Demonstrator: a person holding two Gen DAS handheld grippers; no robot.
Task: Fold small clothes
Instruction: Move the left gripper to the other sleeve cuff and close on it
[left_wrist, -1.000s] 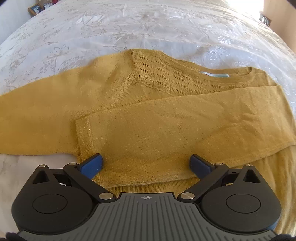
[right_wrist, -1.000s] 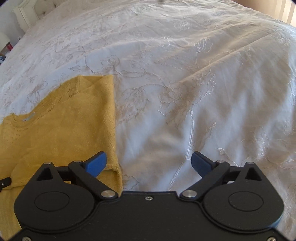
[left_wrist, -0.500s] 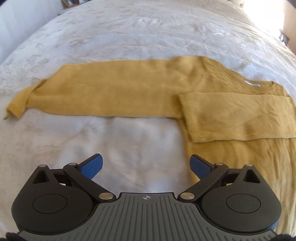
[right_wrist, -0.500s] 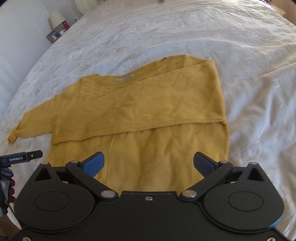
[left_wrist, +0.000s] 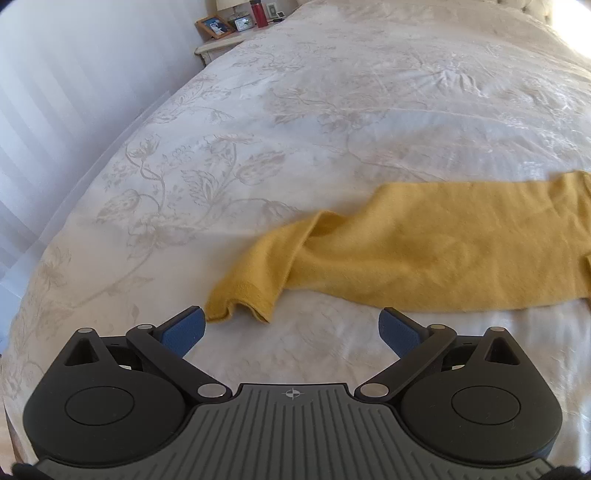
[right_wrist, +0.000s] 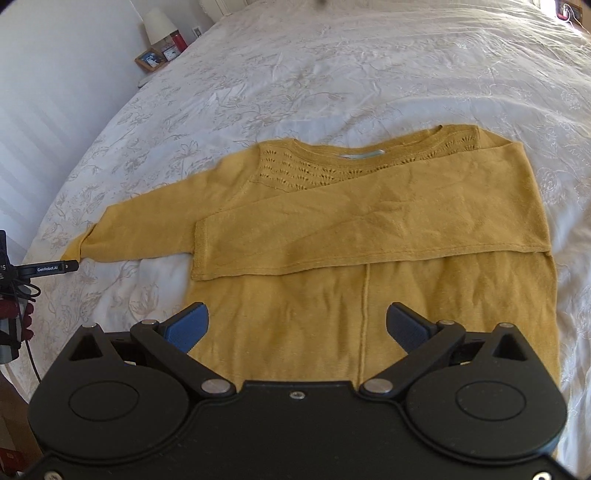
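A mustard yellow sweater lies flat on the white bed. Its right sleeve is folded across the chest; its left sleeve stretches out to the left. In the left wrist view that outstretched sleeve runs in from the right, and its rumpled cuff lies just ahead of my left gripper, which is open and empty. My right gripper is open and empty above the sweater's lower body, near the centre seam.
The white embroidered bedspread covers the whole bed. A nightstand with a picture frame, lamp and red bottle stands at the far left. The bed's left edge falls off toward the wall. The left gripper's body shows at the right wrist view's left edge.
My left gripper has swung left from the folded sleeve to the outstretched sleeve's cuff. My right gripper has moved from the sweater's right edge to over its lower body. Both stayed open.
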